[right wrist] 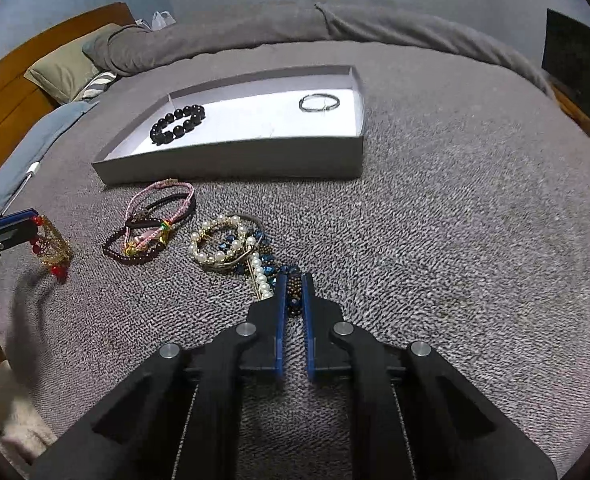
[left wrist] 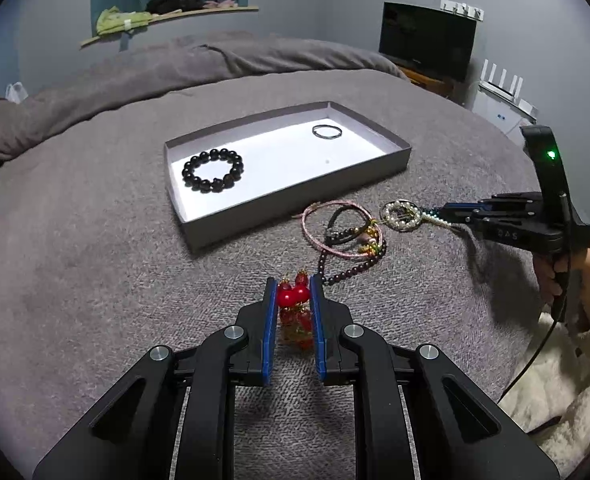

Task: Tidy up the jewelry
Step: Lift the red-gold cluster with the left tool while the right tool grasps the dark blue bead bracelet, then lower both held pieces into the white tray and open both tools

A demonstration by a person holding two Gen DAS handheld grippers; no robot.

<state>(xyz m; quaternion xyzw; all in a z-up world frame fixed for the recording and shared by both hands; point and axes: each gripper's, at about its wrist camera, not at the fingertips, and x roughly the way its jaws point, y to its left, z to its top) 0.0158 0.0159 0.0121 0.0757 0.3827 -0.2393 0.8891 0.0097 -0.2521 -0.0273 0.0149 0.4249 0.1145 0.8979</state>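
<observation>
The bed (right wrist: pixel 455 220), under a grey knitted cover, fills both views — a soft, yielding base under everything on it. The tray (left wrist: pixel 295 196), a shallow grey box at frame centre, is stiff but probably light; it holds a black bead bracelet (left wrist: pixel 212 169) at its left end and a thin bangle (left wrist: pixel 327 131) at its right.

Below the tray lies a tangle of cord bracelets (right wrist: pixel 151 232) touching one another; a limp, interlinked heap, likely to drag its neighbours if lifted.

The right gripper (right wrist: pixel 293 292) is clamped on a blue beaded strand (right wrist: pixel 291 276) still entangled with the pearl bracelets (right wrist: pixel 219 240) at centre frame. Judged slippery and light; best held across the beads.

The left gripper (left wrist: pixel 293 300) is clamped on a red bead bracelet (left wrist: pixel 293 298), dangling clear of the cover — loose and delicate.
</observation>
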